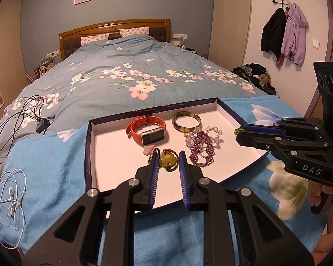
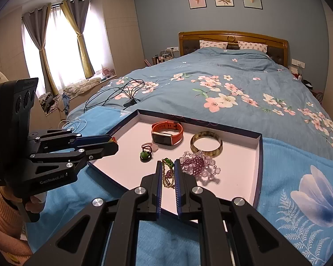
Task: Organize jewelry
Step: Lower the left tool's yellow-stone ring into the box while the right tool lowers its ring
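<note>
Two handheld grippers hover over a shallow white-lined tray [image 1: 93, 153] of jewelry set on a blue flowered cloth [image 1: 55, 173] at the foot of a bed [image 1: 126, 66]. In the left wrist view, the left gripper [image 1: 168, 163] at lower centre has its fingers drawn narrow on a red-and-green beaded bracelet with a yellow-green stone [image 1: 168, 160], which sits between the blue pads. In the right wrist view, the right gripper [image 2: 168, 173] at lower centre is closed nearly tight on a gold chain with green beads [image 2: 168, 166], its strand hanging between the pads over the near part of the tray.

Farther back in the tray lie an orange-strapped watch [image 1: 147, 129] and, to its right, a mottled bangle [image 1: 186, 122]. In front of the bangle a purple beaded bracelet [image 1: 202, 149] lies tangled with a clear beaded bracelet [image 1: 215, 133]. A small green pendant [image 2: 145, 154] rests left of centre in the right wrist view, just beside a pink ring [image 2: 147, 145].

At the left edge of the left wrist view, white earphones [image 1: 10, 199] and a black cable [image 1: 17, 119] lie on the bedding. A hand in a peach sleeve [image 2: 2, 212] grips the left tool's handle.
</note>
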`<state>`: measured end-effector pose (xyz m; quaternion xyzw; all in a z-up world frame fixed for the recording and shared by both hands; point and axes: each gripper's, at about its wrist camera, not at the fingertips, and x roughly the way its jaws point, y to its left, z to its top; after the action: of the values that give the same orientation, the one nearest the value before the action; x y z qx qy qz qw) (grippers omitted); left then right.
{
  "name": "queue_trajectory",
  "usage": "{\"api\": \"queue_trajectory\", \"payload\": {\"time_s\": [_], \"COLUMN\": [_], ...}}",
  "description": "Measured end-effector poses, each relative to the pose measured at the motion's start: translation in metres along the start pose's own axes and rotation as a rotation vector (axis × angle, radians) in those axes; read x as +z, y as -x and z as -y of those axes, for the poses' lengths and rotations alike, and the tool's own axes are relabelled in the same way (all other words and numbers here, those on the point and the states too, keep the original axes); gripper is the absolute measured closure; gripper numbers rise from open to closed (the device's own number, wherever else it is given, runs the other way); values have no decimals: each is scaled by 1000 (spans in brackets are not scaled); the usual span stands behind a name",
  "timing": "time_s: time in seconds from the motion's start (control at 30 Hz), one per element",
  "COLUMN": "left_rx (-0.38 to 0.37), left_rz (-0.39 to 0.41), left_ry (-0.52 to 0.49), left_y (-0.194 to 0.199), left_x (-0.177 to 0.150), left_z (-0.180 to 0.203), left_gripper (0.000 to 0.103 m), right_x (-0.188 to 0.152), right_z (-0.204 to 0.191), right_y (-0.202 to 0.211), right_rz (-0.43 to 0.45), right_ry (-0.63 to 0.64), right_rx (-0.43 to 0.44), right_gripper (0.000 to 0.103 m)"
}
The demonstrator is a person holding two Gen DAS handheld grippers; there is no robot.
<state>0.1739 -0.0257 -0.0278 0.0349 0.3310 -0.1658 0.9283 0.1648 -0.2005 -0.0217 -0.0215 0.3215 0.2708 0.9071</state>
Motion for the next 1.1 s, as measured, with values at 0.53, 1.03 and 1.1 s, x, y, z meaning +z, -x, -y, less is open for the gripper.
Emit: {"api": "queue_trajectory", "payload": {"time_s": [0.53, 1.03, 1.1], "left_rx": [5, 12, 15], "left_rz": [-5, -14, -17], "left_ry": [1, 8, 7], "left_y": [-5, -15, -18], "left_x": [4, 6, 6], "left_z": [-3, -9, -10], "left_gripper": [84, 85, 85], "right_x": [5, 6, 6], "right_z": [6, 7, 7], "right_y": [-15, -22, -23], "right_rz": [-18, -31, -34], "right_ry": [-15, -17, -16], "right_rx": [0, -2, -2], "right_gripper": [94, 94, 94]}}
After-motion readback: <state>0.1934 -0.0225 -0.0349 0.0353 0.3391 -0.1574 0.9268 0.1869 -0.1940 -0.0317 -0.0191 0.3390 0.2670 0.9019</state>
